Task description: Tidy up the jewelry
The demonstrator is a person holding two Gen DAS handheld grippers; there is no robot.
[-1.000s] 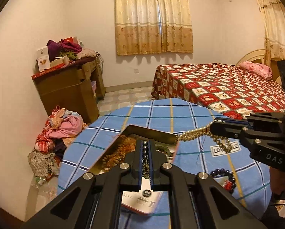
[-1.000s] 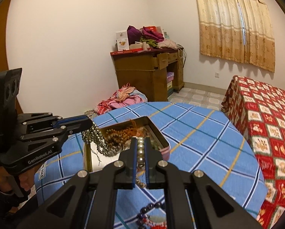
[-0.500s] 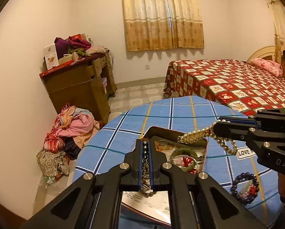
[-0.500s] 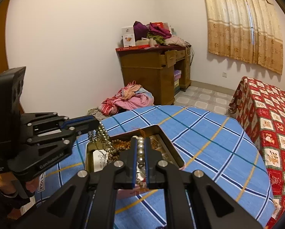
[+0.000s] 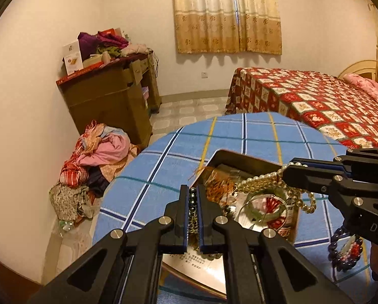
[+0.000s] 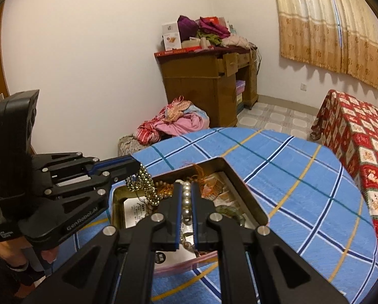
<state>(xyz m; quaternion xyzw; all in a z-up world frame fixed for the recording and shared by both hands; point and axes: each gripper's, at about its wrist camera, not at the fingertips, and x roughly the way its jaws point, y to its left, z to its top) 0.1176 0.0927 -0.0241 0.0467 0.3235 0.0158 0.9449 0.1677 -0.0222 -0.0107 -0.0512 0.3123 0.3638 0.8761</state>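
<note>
- The left gripper (image 5: 194, 197), black with blue-lined fingers, has its jaws pinched on a strand of dark grey metallic beads (image 5: 193, 202), which hangs from the fingertips over the near end of the open tin.
- The right gripper (image 6: 186, 192), of the same build, has its jaws pinched on a string of cream pearl beads (image 6: 186, 197); in the left wrist view the pearls (image 5: 262, 181) drape from its fingertips above the tin.
- Below both lies the open rectangular gold-coloured metal tin (image 6: 242, 185), holding a green jade-like bangle (image 5: 262, 209), a tangle of orange-brown beads and tassel (image 5: 218, 182) and a printed paper card (image 6: 135, 209) (its text is too small to read).
- Just beside the tin, on the cloth, rests a dark purple bead bracelet with red beads (image 5: 344, 250).
- The tin sits on a round table under a blue checked cloth (image 6: 303, 177).
- Further off: a heap of clothes on the floor (image 5: 100, 157), a brown wooden desk piled with boxes and fabric (image 6: 209, 76), a bed with a red patterned cover (image 5: 315, 101), and beige curtains (image 5: 227, 12).
</note>
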